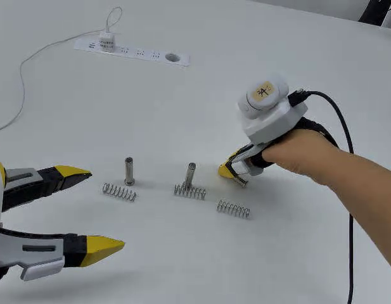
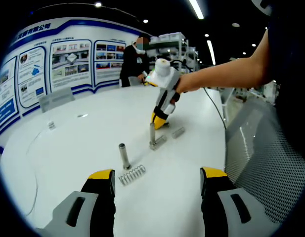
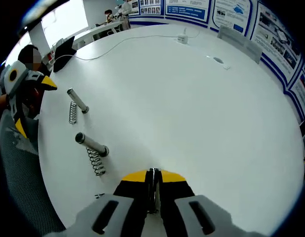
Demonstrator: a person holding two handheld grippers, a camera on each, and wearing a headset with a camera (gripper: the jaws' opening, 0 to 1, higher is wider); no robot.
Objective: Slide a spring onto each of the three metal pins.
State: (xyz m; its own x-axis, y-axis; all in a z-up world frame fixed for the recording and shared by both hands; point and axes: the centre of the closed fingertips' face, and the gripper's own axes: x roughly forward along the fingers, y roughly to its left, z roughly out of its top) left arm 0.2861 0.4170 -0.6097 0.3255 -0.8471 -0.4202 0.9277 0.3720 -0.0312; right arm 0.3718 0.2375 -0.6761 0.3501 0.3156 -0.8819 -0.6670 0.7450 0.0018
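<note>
three springs (image 1: pixel 119 192), two pins (image 1: pixel 128 171) on white table (image 1: pixel 182 107); left gripper (image 1: pixel 106 208) agape, right gripper (image 1: pixel 235 175) tight on third pin (image 3: pixel 153 187)

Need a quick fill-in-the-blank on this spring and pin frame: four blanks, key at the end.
1. The number of springs lying flat on the table is ___.
2. Two metal pins stand ___ on the table.
3. The left gripper has its jaws ___.
4. The right gripper has its jaws shut on a metal ___.
Missing words: three; upright; open; pin.
</note>
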